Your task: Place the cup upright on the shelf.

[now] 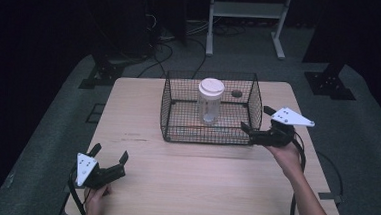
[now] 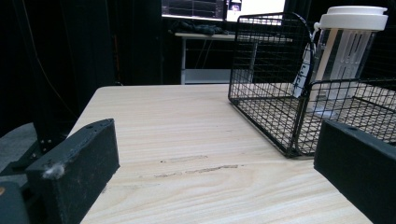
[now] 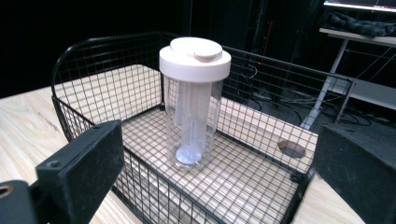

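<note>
Jar (image 1: 210, 101) stands upright in the wire basket (image 1: 251, 98) mid-worktop, long axis vertical, just beyond the right hand-held gripper (image 1: 256, 119), whose jaws gape at the basket's right end. Left hand-held gripper (image 1: 109, 153), also open, hovers well apart near the front-left edge.

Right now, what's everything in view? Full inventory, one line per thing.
wire basket: 1, black, far middle of the table, open top
clear jar: 1, see-through with white lid, upright inside the basket
round disc: 1, dark, on the table behind the basket
table: 1, light wood, centre of the high view
shelf frame: 1, white, on the floor beyond the table
left hand-held gripper: 1, black with grey plate, near left of the table, jaws apart, holding nothing
right hand-held gripper: 1, black with grey plate, at the basket's right near corner, jaws apart, holding nothing
</note>
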`<action>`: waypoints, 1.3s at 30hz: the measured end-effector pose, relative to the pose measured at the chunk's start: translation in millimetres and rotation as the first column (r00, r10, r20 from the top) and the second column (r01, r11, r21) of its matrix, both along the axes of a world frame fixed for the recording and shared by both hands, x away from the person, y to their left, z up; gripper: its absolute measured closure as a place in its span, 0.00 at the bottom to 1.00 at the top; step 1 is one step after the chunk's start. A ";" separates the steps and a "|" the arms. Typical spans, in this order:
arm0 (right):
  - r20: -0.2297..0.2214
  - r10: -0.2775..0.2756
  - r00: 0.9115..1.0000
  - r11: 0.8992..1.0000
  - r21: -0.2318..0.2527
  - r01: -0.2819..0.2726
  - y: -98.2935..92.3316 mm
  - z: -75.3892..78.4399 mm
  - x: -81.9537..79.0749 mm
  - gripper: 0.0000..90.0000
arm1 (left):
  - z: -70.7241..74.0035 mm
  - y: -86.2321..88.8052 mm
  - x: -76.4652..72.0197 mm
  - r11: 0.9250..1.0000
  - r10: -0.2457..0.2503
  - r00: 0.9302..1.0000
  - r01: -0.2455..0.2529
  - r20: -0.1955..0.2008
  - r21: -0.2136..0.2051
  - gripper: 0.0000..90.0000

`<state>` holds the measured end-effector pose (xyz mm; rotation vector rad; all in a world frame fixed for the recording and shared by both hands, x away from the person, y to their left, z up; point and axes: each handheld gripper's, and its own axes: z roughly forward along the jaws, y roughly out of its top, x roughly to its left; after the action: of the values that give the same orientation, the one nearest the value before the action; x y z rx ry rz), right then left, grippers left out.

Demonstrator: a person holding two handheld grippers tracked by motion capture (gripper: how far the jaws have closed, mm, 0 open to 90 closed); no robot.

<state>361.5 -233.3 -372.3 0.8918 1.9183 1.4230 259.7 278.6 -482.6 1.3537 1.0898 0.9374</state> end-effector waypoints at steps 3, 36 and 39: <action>0.000 -0.008 1.000 1.000 0.005 0.008 -5.8 -2.9 -5.3 0.02 | 0.0 0.6 0.0 1.000 -0.002 1.000 0.002 0.000 -0.005 0.00; -0.046 -0.056 0.997 0.998 0.003 0.056 -50.2 -41.0 -50.6 0.02 | 0.1 -0.7 -0.4 1.000 0.010 1.000 -0.010 0.001 0.003 0.00; -0.050 -0.065 0.997 0.998 0.000 0.065 -53.4 -43.9 -53.1 0.02 | 0.1 -0.8 -0.3 1.000 0.013 1.000 -0.013 -0.002 0.004 0.00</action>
<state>308.4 -286.7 -416.2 0.9908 1.9072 1.3771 259.4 277.7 -482.5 1.3523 1.0999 0.9492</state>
